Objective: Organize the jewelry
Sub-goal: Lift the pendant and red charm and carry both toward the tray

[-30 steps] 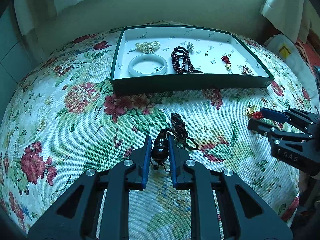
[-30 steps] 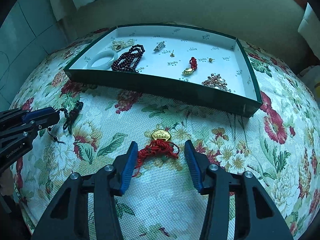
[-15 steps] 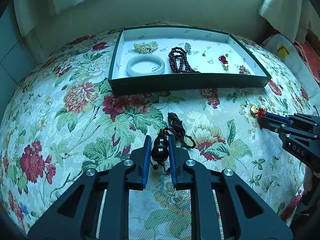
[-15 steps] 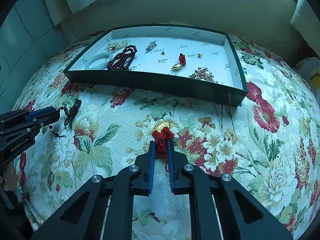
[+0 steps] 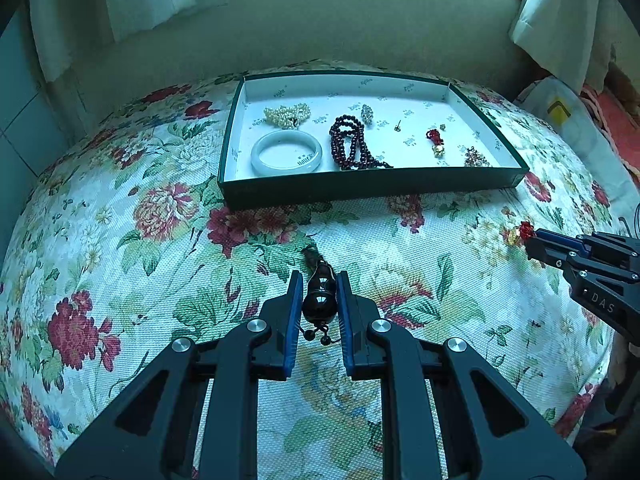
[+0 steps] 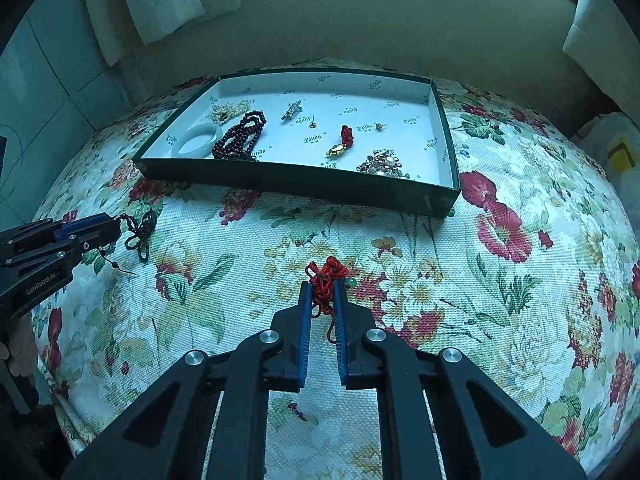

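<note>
Left wrist view: left gripper (image 5: 318, 292) clamped on dark gourd pendant (image 5: 319, 300) above floral cloth (image 5: 120, 240), likely bound for green tray (image 5: 372, 192). Right wrist view: right gripper (image 6: 323, 294) pinching red knotted charm (image 6: 326, 280), just closed, short of tray.

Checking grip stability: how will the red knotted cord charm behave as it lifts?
Probably floppy: the red knotted cord charm bunches between the right tool. Its gold piece likely dangles and swings. Looks light.
</note>
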Motion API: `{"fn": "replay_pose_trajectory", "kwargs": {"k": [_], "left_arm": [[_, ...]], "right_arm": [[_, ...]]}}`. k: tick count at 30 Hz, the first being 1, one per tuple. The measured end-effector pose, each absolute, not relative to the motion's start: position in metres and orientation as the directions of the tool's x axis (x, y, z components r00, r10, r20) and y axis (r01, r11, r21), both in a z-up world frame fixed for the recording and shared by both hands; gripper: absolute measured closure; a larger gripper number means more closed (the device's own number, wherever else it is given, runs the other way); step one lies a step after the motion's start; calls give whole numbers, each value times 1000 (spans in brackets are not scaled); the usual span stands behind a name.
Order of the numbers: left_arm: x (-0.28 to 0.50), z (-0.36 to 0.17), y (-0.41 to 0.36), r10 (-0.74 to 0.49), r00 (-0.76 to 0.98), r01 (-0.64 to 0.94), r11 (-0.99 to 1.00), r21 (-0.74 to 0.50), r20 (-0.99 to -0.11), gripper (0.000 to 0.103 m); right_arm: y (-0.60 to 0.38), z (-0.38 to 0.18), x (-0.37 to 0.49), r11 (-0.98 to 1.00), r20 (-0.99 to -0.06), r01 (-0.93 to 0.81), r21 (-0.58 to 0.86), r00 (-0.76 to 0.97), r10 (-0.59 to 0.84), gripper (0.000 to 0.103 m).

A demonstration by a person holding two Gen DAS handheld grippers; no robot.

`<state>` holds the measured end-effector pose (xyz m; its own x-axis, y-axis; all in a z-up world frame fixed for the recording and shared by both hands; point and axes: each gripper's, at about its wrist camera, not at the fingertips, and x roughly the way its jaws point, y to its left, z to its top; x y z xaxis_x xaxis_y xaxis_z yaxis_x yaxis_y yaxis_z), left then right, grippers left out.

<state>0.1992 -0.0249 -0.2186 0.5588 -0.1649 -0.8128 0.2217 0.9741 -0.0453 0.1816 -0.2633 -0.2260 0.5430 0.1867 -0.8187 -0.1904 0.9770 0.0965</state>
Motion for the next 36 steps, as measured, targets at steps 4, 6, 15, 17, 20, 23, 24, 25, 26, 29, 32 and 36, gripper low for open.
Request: {"fn": "replay_pose_trajectory", "kwargs": {"k": [4,6,15,17,20,23,24,25,26,29,32,36], "left_arm": [[198,-213,-25,-171,564,222,974,-51,-808,86],[197,-210,-26,-172,570,224,973,-49,-804,86],[195,-198,-28,-173,588,226,973,-44,-790,86],[195,-195,-29,-174,594,228,973,-44,-785,86],[196,-191,-31,-177,603,230,972,-43,-778,86],[197,-187,-32,-180,608,230,972,-46,-773,86],[197,-186,-33,-181,610,231,972,-46,-772,86],[198,-185,-33,-183,611,231,972,-47,-770,86],[199,-183,-34,-185,612,231,972,-49,-769,86],[200,-180,-36,-189,618,234,971,-52,-763,86],[202,-177,-38,-194,622,238,970,-52,-758,86],[205,-174,-40,-197,628,243,969,-52,-753,86]], "right_arm": [[-263,-220,181,976,-811,-191,100,553,192,92],[-263,-217,181,976,-807,-191,102,558,194,92],[-263,-207,179,976,-790,-190,106,580,199,92],[-263,-205,179,976,-786,-190,107,585,200,92],[-263,-201,179,976,-780,-190,109,592,202,92],[-262,-198,179,975,-775,-193,108,598,204,92],[-261,-197,179,975,-774,-194,108,600,205,92],[-261,-196,180,975,-772,-194,108,602,205,92],[-260,-195,180,975,-770,-194,108,603,206,92],[-260,-191,181,974,-763,-196,110,611,210,92],[-258,-186,184,973,-756,-199,112,619,214,92],[-257,-181,186,972,-748,-205,113,626,219,92]]}}
